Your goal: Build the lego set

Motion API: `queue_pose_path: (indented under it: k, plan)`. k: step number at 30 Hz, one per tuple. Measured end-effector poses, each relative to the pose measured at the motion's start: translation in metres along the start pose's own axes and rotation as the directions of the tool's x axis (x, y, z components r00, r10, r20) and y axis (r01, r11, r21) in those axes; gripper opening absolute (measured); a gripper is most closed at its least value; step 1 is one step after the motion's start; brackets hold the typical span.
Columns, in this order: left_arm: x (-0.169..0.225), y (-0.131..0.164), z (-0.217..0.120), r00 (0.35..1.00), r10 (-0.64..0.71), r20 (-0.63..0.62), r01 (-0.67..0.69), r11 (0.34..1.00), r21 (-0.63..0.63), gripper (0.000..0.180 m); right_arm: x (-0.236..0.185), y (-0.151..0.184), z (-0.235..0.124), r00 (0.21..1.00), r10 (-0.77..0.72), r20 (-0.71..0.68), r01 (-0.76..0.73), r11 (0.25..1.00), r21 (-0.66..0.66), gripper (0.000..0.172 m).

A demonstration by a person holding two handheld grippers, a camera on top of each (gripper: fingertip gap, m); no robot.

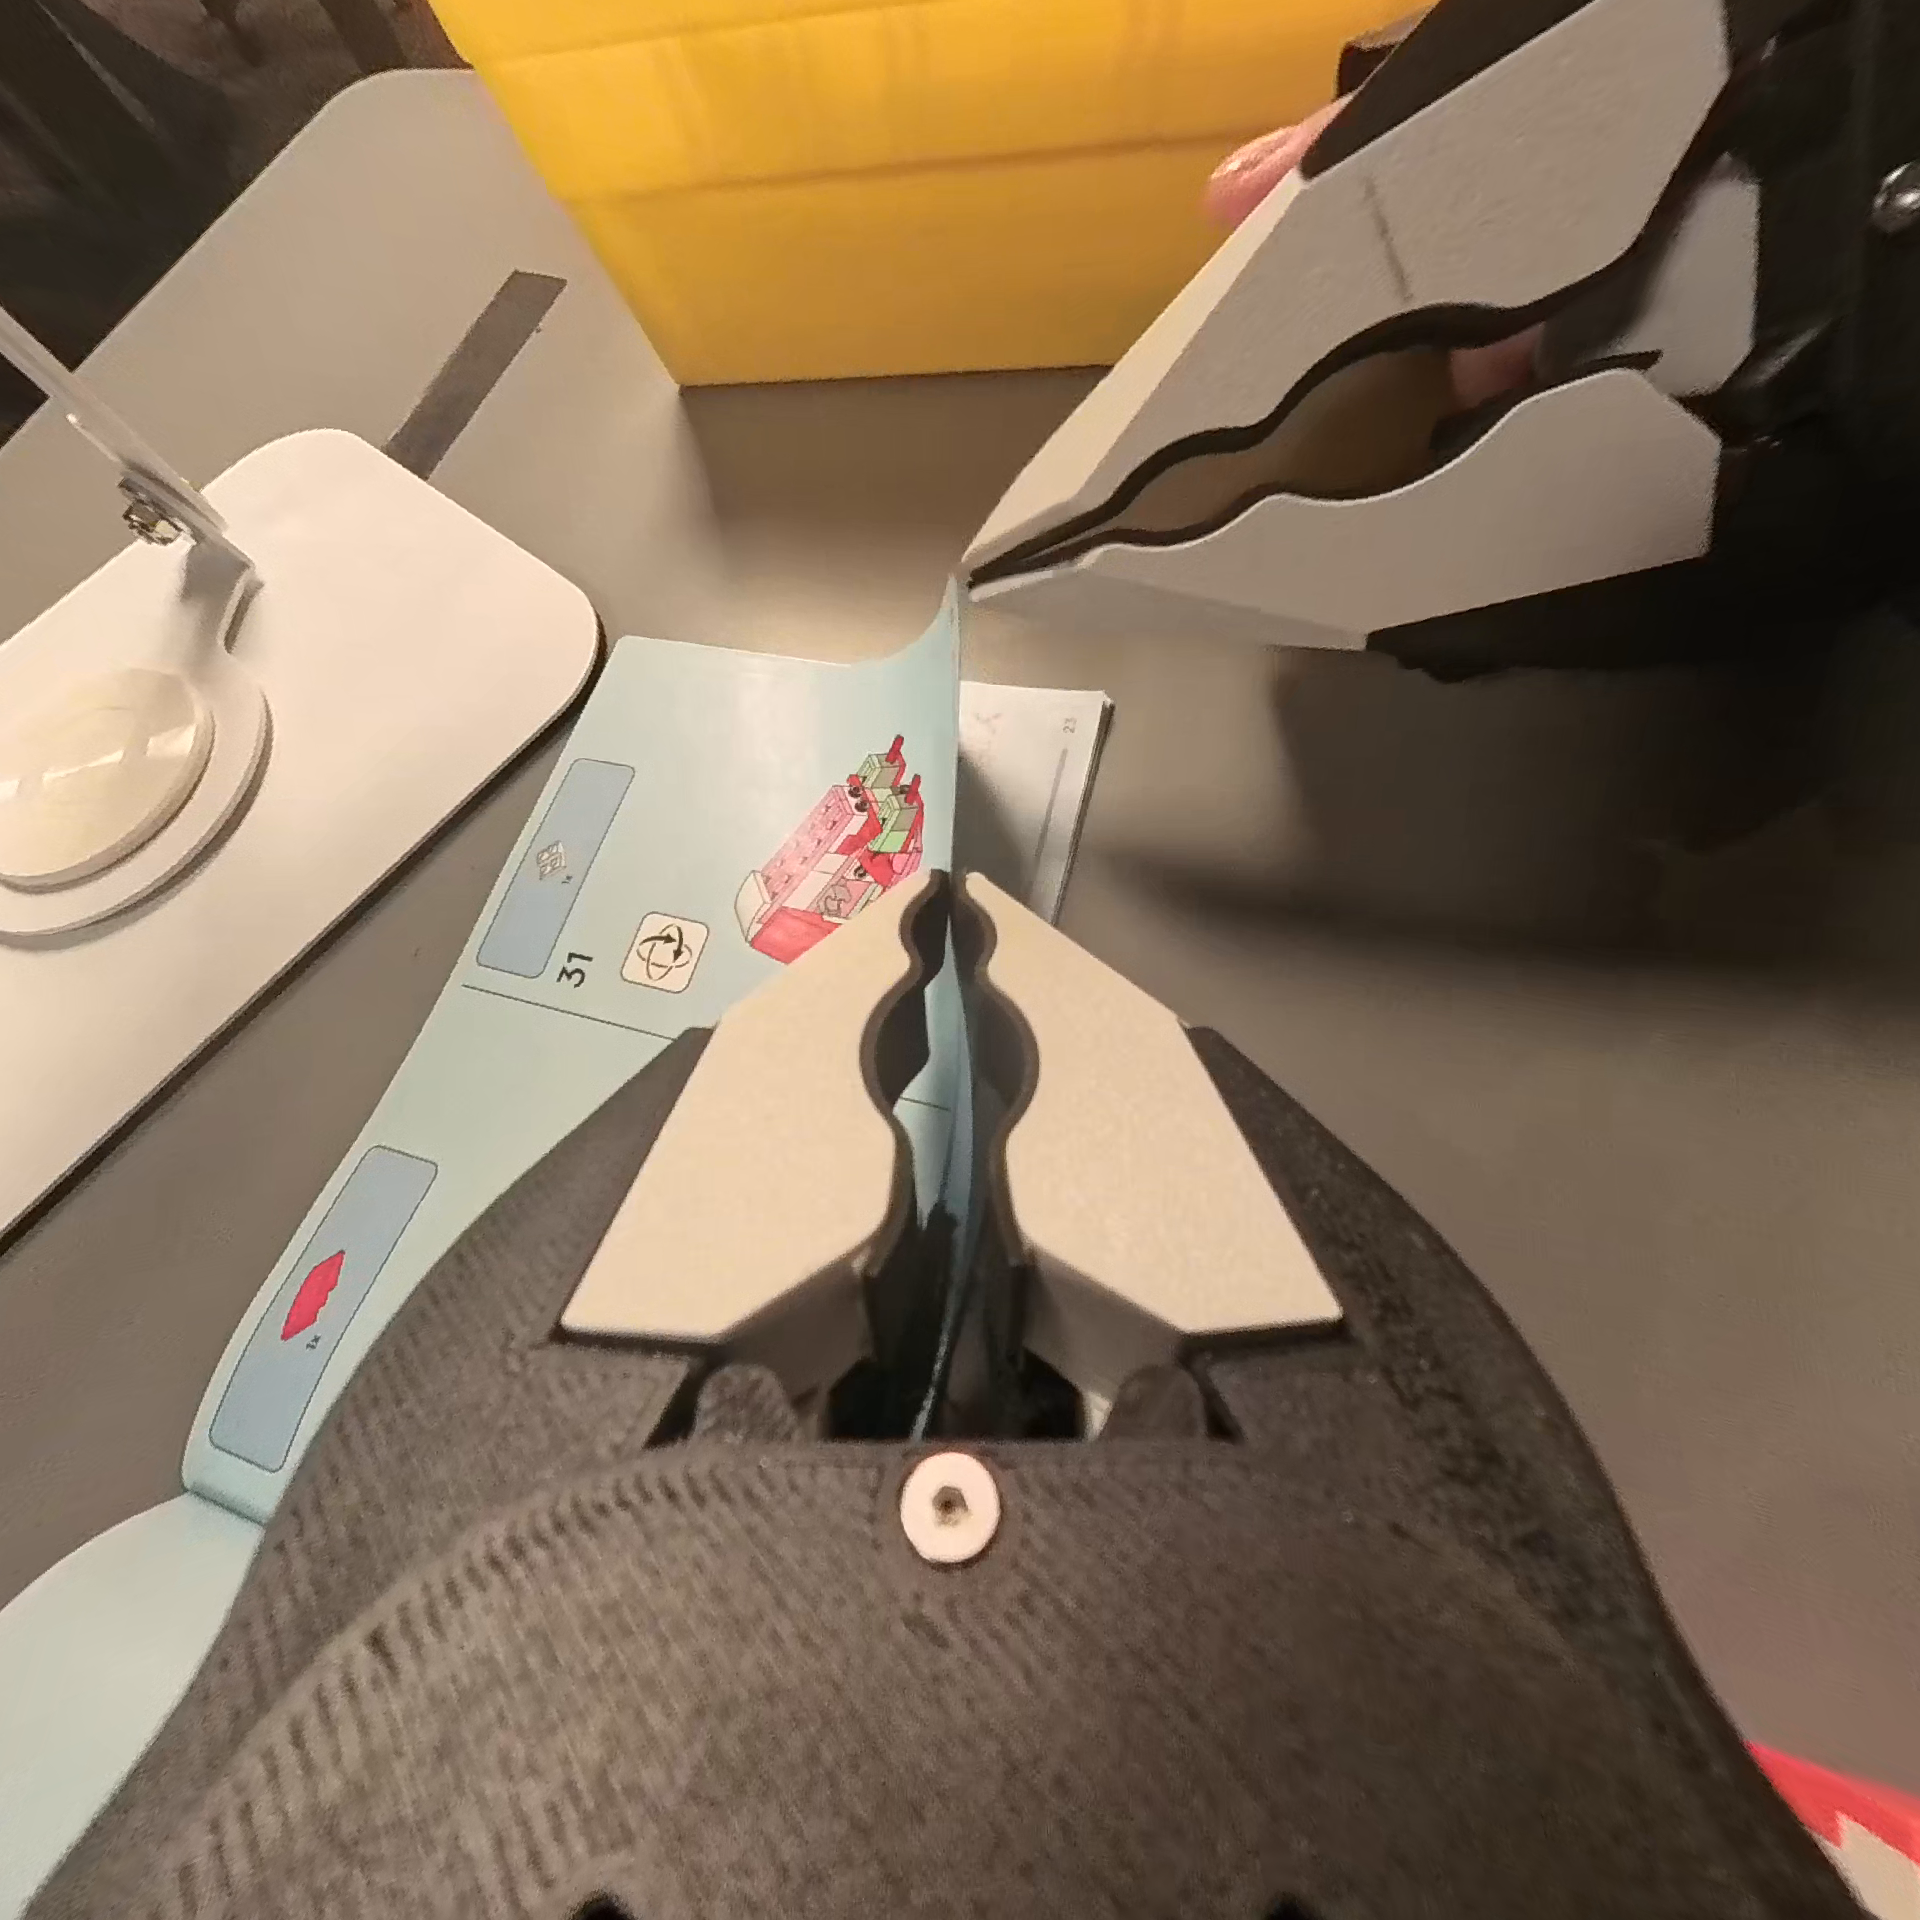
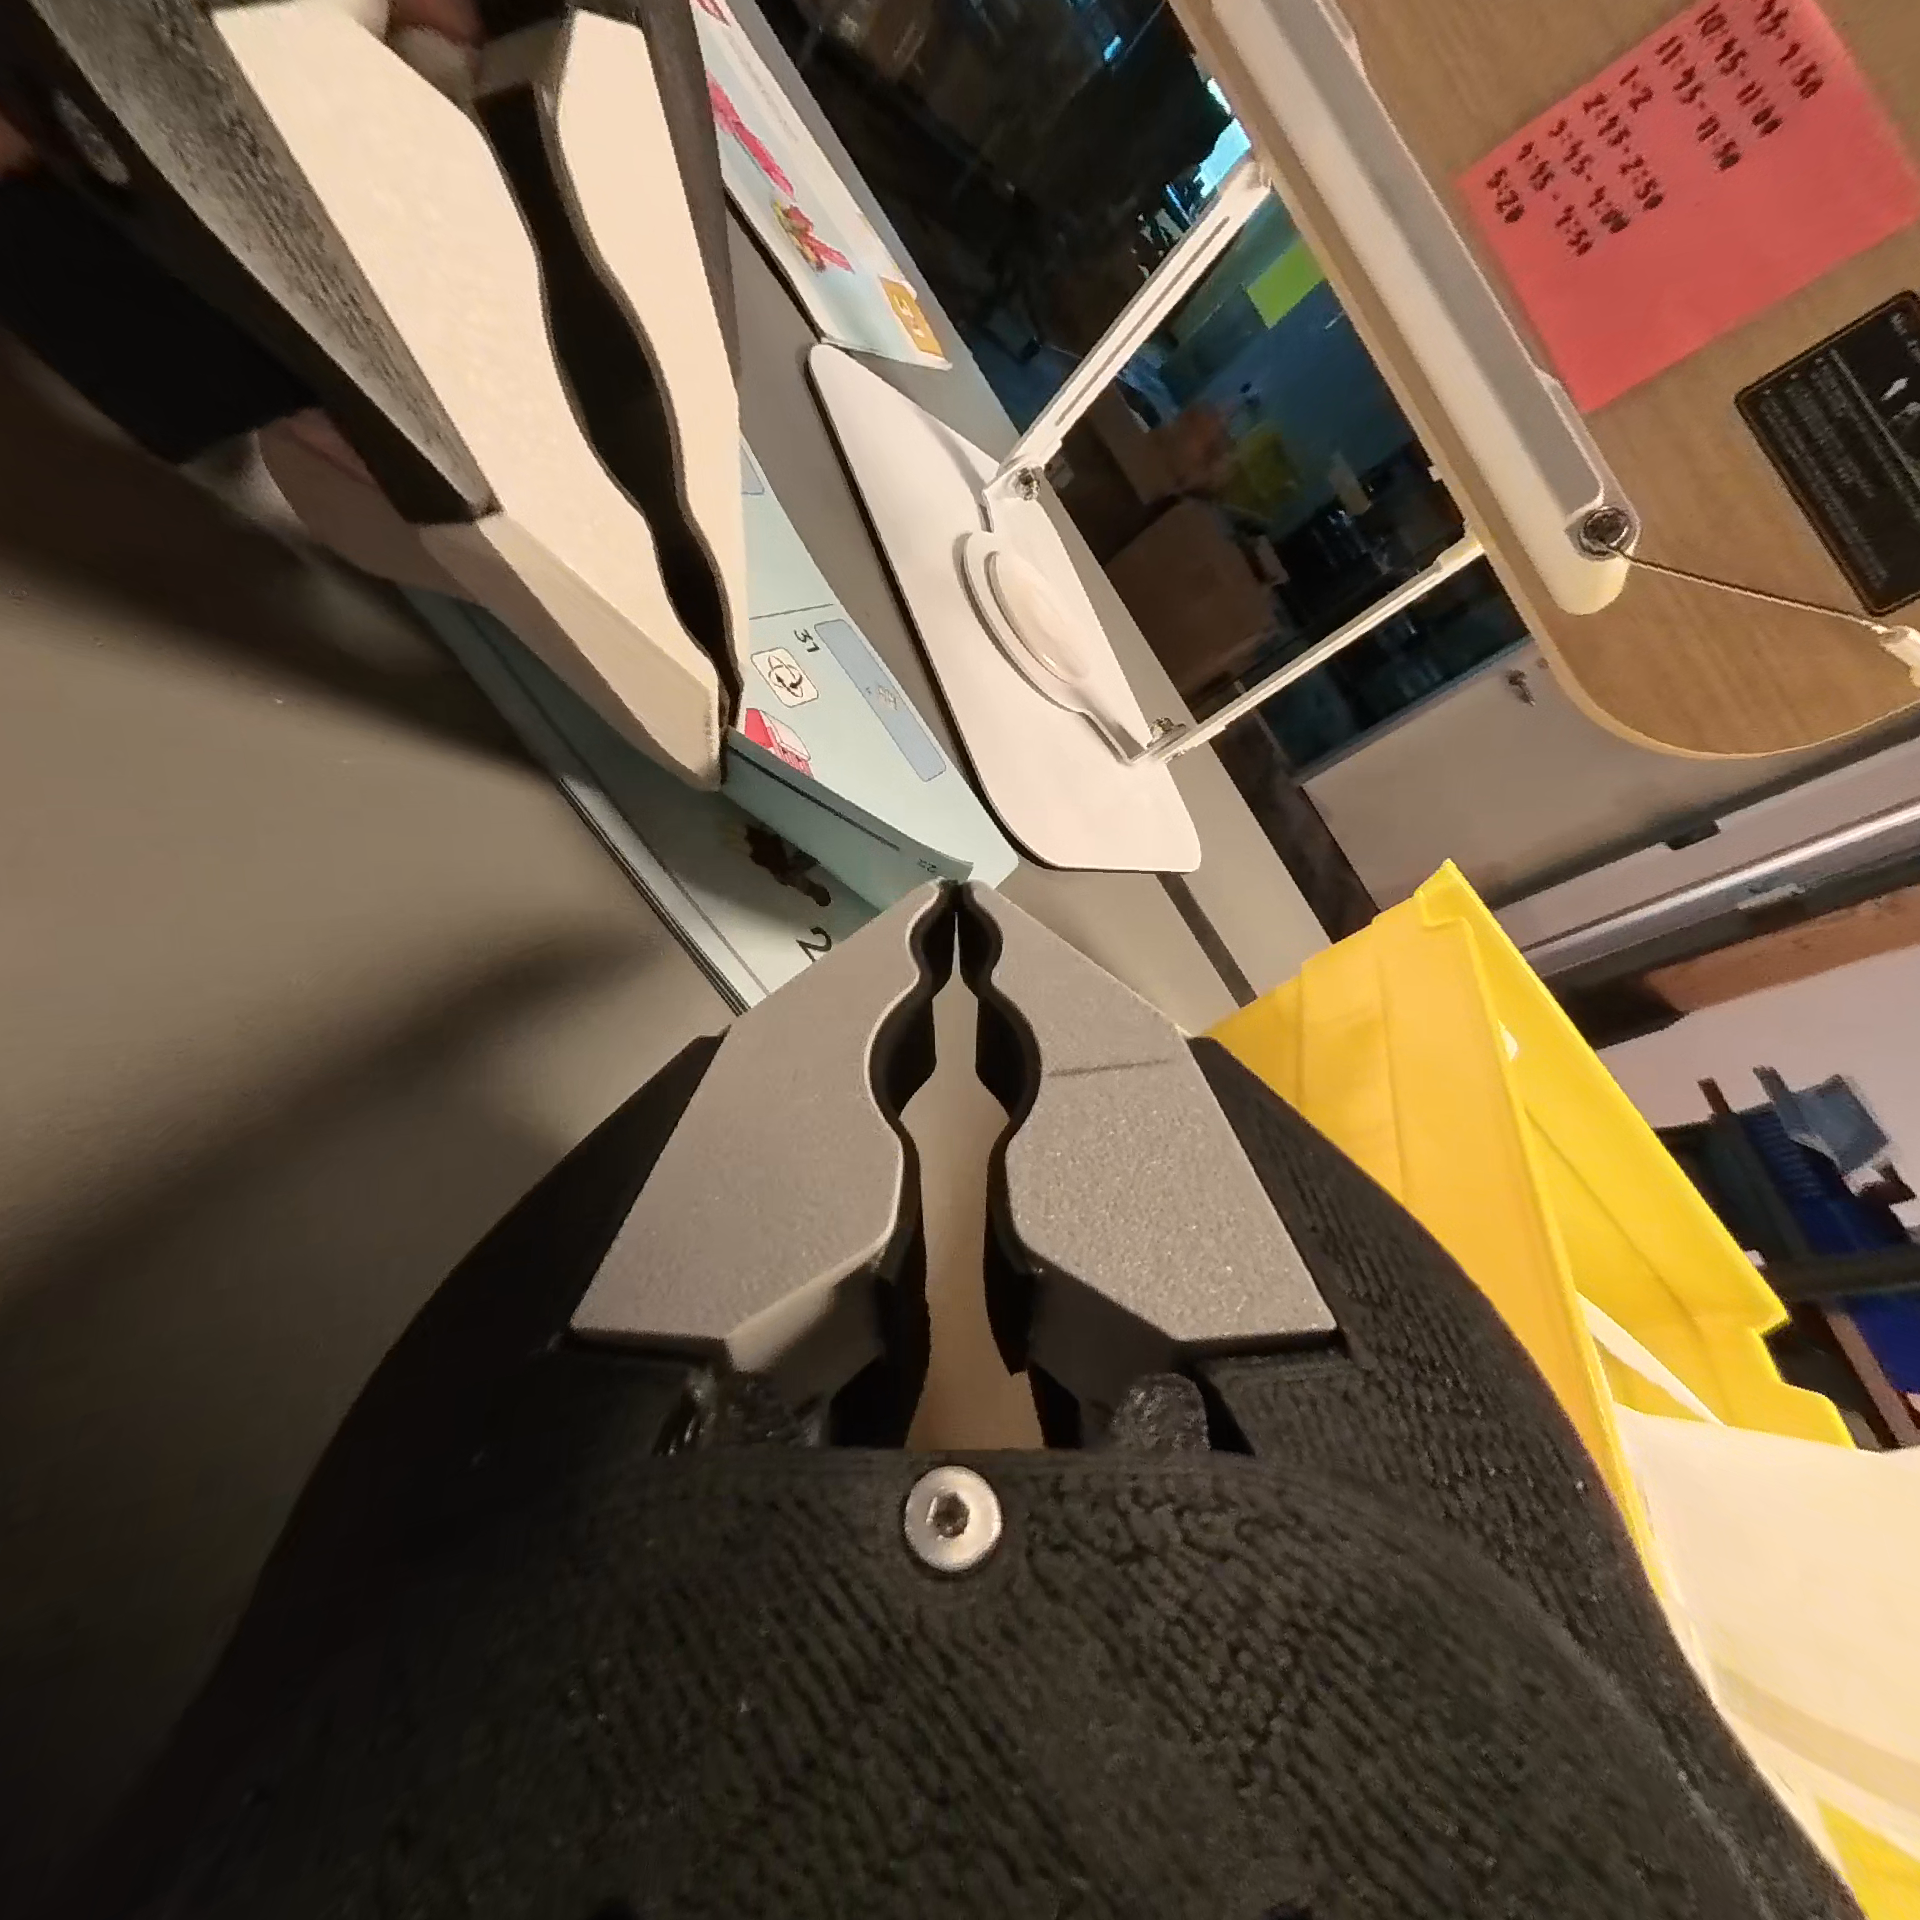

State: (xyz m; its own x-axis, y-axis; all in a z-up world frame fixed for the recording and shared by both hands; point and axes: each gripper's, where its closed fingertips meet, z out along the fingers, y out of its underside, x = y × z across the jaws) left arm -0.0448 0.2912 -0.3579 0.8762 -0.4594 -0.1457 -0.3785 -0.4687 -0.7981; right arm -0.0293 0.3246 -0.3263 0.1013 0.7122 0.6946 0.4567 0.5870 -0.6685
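Left tongs (image 1: pixel 954 883) are pinching a raised pale-blue page (image 1: pixel 727 769) of the instruction booklet (image 1: pixel 1039 769) lying open on the grey bench (image 1: pixel 1455 1039). Right tongs (image 2: pixel 956 891) are pinching that page's top corner. Yellow bin (image 2: pixel 1507 1195) is standing nearby, holding pale sheets (image 2: pixel 1787 1621).

Glossy paper booklet (image 1: pixel 665 831); matt grey tabletop (image 1: pixel 1455 1039); smooth yellow plastic bin (image 1: pixel 883 187).

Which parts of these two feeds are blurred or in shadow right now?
Left wrist view: right gripper casts a smeared dark shadow on the table; booklet page sharp. Right wrist view: table at left blurred and shaded, yellow bin bright.
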Motion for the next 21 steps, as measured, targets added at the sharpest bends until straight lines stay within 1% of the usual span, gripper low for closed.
queue_pose_path:
  k: [5, 7, 10, 12, 21]
  plan:
    - [0.0003, -0.0001, 0.0004, 1.000, 0.005, 0.002, -0.005, 1.000, -0.002, 0.000, -0.0020, -0.0013, -0.0004, 1.000, -0.005, 0.011, 0.005, 1.000, 0.008, 0.000]
    - [0.0003, -0.0001, 0.0003, 1.000, 0.005, 0.002, -0.005, 1.000, -0.001, 0.000, 0.0016, -0.0032, -0.0011, 1.000, 0.002, -0.009, -0.002, 1.000, 0.019, 0.000]
    - [0.0006, -0.0001, 0.0003, 1.000, 0.008, 0.002, -0.008, 1.000, -0.001, 0.000, 0.0013, -0.0051, -0.0011, 0.999, 0.048, 0.012, -0.048, 0.998, 0.032, 0.016]
    - [0.0007, -0.0002, 0.0003, 1.000, 0.010, 0.002, -0.010, 1.000, -0.001, 0.000, -0.0019, -0.0006, 0.0012, 0.997, 0.063, 0.036, -0.063, 0.998, 0.010, 0.018]
    - [0.0006, 0.0000, 0.0005, 1.000, 0.010, 0.002, -0.010, 1.000, -0.003, 0.000, -0.0054, 0.0010, 0.0015, 0.998, 0.031, 0.045, -0.031, 1.000, -0.002, 0.007]
